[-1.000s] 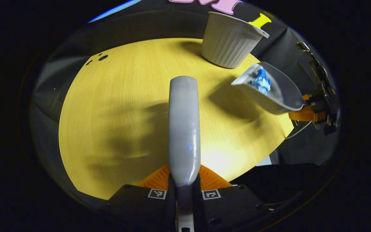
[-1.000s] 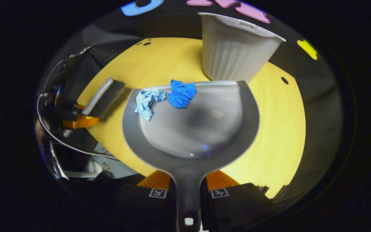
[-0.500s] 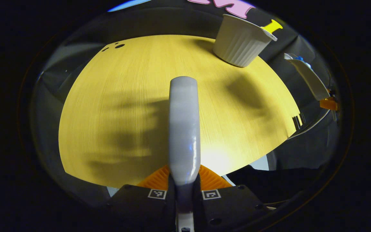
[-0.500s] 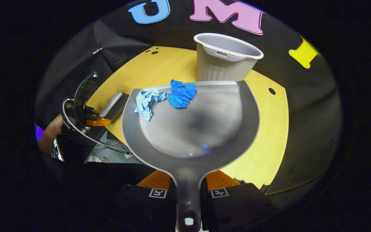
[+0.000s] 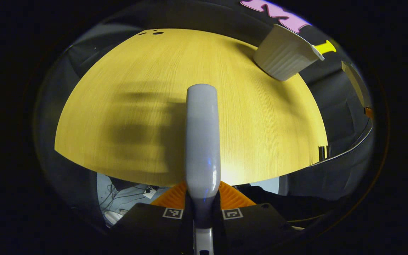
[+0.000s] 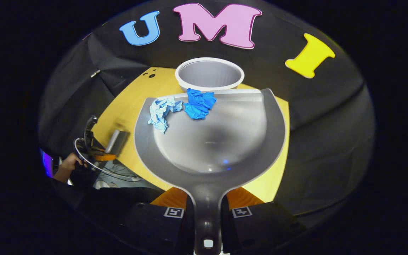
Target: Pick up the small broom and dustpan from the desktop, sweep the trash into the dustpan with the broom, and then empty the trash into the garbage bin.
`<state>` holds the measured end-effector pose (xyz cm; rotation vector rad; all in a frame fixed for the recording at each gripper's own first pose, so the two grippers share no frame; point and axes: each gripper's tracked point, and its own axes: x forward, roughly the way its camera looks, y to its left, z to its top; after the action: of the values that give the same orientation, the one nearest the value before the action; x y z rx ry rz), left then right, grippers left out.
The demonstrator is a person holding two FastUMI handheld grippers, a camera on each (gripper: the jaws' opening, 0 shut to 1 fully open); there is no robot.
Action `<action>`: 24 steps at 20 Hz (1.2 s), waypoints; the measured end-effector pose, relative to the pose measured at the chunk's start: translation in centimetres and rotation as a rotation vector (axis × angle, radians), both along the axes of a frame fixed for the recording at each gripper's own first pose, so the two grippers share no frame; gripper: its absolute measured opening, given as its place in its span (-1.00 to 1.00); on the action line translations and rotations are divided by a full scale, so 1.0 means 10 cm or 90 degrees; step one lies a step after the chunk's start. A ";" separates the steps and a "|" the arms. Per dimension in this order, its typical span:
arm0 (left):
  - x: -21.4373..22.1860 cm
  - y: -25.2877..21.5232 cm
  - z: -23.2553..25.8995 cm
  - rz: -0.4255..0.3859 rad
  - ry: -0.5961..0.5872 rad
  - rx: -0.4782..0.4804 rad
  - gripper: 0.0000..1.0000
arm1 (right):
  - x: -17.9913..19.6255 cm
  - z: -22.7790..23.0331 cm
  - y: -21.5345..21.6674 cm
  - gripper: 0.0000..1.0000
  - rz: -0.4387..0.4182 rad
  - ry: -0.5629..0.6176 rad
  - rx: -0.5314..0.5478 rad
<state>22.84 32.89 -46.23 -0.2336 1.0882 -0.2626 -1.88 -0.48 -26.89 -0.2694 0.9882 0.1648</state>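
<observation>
Grey dustpan (image 6: 211, 141), handle clamped in right gripper (image 6: 207, 209) jaws, hangs above yellow worktop (image 6: 129, 102) w/ two blue paper wads (image 6: 198, 102) at its lip, just short of white garbage bin (image 6: 209, 74) at 12 o'clock. Left gripper (image 5: 202, 209) jaws grip broom (image 5: 202, 141) handle; bin sits at 1 o'clock.

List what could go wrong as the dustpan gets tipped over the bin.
1. Both paper wads sit at the dustpan lip's left part; the garbage bin mouth is narrower than the lip, so one may land on the table.
2. The lip might knock the light-looking bin over.
</observation>
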 end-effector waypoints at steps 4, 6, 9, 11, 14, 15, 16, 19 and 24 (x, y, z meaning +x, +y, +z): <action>0.02 0.01 0.24 0.007 -0.015 0.008 -0.48 | -0.03 -0.03 0.06 -0.32 -0.012 -0.052 -0.016; 0.05 0.07 0.33 0.034 -0.017 -0.016 -0.48 | -0.03 -0.03 0.02 -0.32 -0.016 -0.064 -0.025; 0.06 0.16 0.33 0.060 -0.015 -0.018 -0.48 | -0.07 0.01 0.00 -0.31 -0.019 -0.075 -0.056; 0.08 0.25 0.35 0.071 -0.019 -0.012 -0.49 | -0.05 0.03 -0.03 -0.32 -0.019 -0.080 -0.082; 0.13 0.36 0.42 0.088 -0.028 -0.019 -0.48 | -0.06 0.04 0.03 -0.31 -0.030 -0.081 -0.090; 0.14 0.39 0.42 0.094 -0.028 -0.023 -0.49 | -0.06 0.05 0.01 -0.32 -0.034 -0.081 -0.090; 0.17 0.43 0.43 0.096 -0.028 -0.025 -0.49 | -0.04 0.06 0.00 -0.31 -0.038 -0.088 -0.093; 0.28 0.49 0.45 0.091 -0.032 -0.012 -0.50 | -0.05 0.05 -0.02 -0.32 -0.050 -0.120 -0.129; 0.55 0.54 0.52 0.069 -0.047 -0.003 -0.49 | -0.05 0.19 -0.07 -0.32 -0.022 -0.176 -0.253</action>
<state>28.36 38.31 -40.99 -0.2838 0.9983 -0.1759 -2.33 -1.21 -24.97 -0.6212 0.7436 -0.1010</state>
